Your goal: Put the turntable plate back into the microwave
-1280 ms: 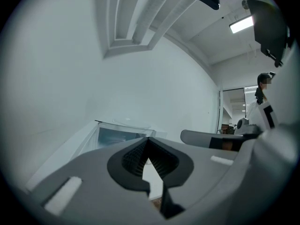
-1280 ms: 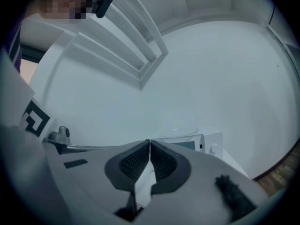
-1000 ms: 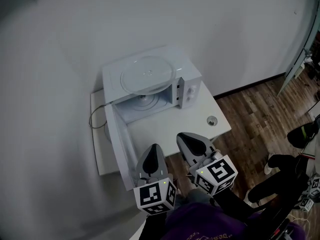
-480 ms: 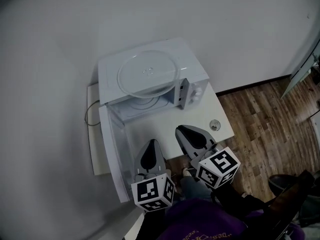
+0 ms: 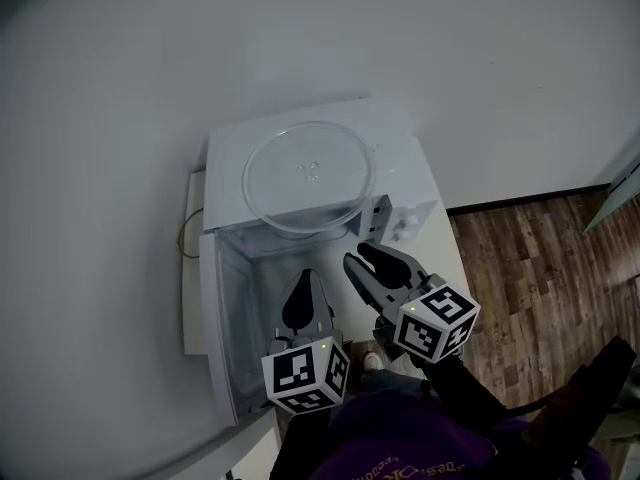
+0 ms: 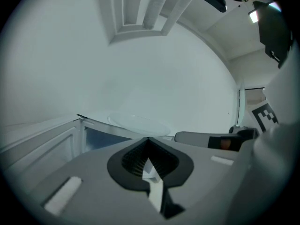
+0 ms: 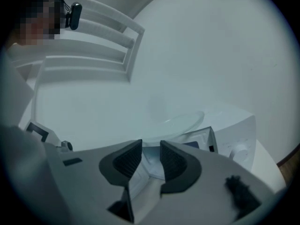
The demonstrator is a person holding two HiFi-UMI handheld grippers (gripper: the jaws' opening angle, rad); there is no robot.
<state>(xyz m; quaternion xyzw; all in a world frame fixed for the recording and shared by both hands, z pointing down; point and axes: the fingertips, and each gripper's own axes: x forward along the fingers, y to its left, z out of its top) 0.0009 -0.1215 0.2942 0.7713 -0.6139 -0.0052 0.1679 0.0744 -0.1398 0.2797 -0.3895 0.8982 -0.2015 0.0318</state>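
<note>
The clear glass turntable plate (image 5: 308, 176) lies flat on top of the white microwave (image 5: 400, 158). The microwave door (image 5: 222, 338) stands swung open to the left, and the cavity (image 5: 262, 268) shows below the plate. My left gripper (image 5: 307, 278) is shut and empty in front of the cavity. My right gripper (image 5: 358, 255) is open just short of the microwave's front, near the control panel. Its jaws have just been opening, with nothing between them. The plate (image 6: 138, 122) lies ahead of the left gripper (image 6: 148, 139). From the right gripper (image 7: 151, 146), the plate (image 7: 180, 121) is close ahead.
The microwave stands on a white table (image 5: 190, 288) against a pale wall. A thin cable (image 5: 186, 236) loops at the table's left. Wooden floor (image 5: 540, 268) lies to the right. The open door sticks out over the table's front left.
Both grippers have moved forward toward the microwave's open front. The right gripper's jaws have gone from shut to open. The plate has stayed on top of the microwave.
</note>
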